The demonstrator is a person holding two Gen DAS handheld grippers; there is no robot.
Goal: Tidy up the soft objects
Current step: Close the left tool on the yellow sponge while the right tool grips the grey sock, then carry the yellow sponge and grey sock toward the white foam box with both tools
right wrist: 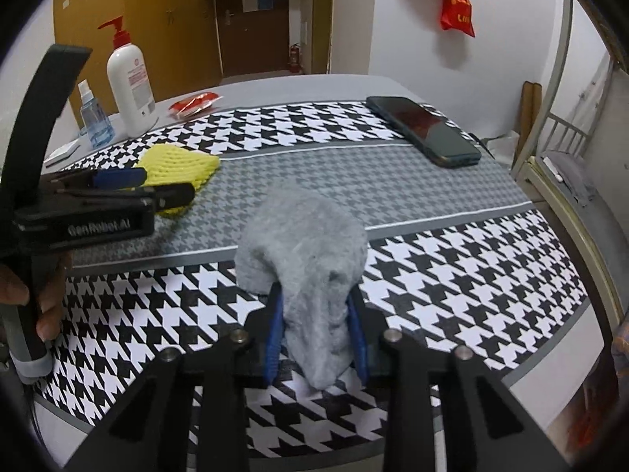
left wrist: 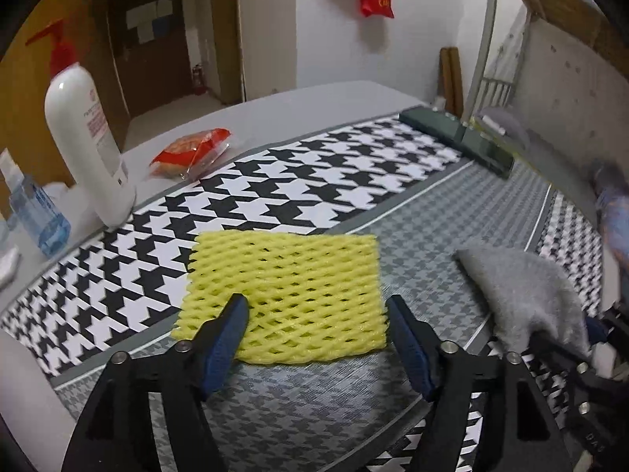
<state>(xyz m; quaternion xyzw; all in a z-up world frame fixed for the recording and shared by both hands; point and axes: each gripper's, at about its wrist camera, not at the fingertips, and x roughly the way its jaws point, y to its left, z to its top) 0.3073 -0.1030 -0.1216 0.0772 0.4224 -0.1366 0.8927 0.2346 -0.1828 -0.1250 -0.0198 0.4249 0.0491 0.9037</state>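
A yellow foam net (left wrist: 287,295) lies flat on the houndstooth mat (left wrist: 314,169). My left gripper (left wrist: 318,306) is open, its blue-padded fingers either side of the net's near edge, holding nothing. It also shows at the left of the right wrist view (right wrist: 161,185), beside the net (right wrist: 177,165). My right gripper (right wrist: 314,303) is shut on a fuzzy grey cloth (right wrist: 306,244), whose front part rests on the mat (right wrist: 452,267). The cloth also shows in the left wrist view (left wrist: 526,295).
A white pump bottle (left wrist: 88,129), a blue spray bottle (left wrist: 39,212) and a red snack packet (left wrist: 192,153) stand at the table's left. A dark phone (right wrist: 424,129) lies at the mat's far right. A metal bed frame (right wrist: 558,126) is to the right.
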